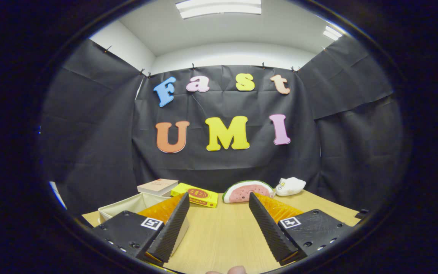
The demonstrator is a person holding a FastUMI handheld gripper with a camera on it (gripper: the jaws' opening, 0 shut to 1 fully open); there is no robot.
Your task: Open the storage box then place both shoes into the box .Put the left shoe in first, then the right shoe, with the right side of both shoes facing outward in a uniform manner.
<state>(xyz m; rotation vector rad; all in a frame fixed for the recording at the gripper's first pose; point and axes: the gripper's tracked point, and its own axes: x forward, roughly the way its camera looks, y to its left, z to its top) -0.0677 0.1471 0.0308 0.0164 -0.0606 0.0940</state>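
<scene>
Gripper view: tongs (219, 201) wide apart (seemingly holding nothing).

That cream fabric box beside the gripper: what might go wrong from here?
1. The cream fabric storage box lies partly behind one finger of the open gripper, so a careless swing could knock it.
2. A yellow carton and a beige book crowd the box's far side and might get shoved.
3. I see no shoes here, so they must be searched for.

You have a pale wooden table (222, 236) with a cream fabric storage box (127, 205), a yellow packet with a red oval (198, 195), a pink-and-green watermelon toy (247, 190), and a white plush (290, 185).
</scene>
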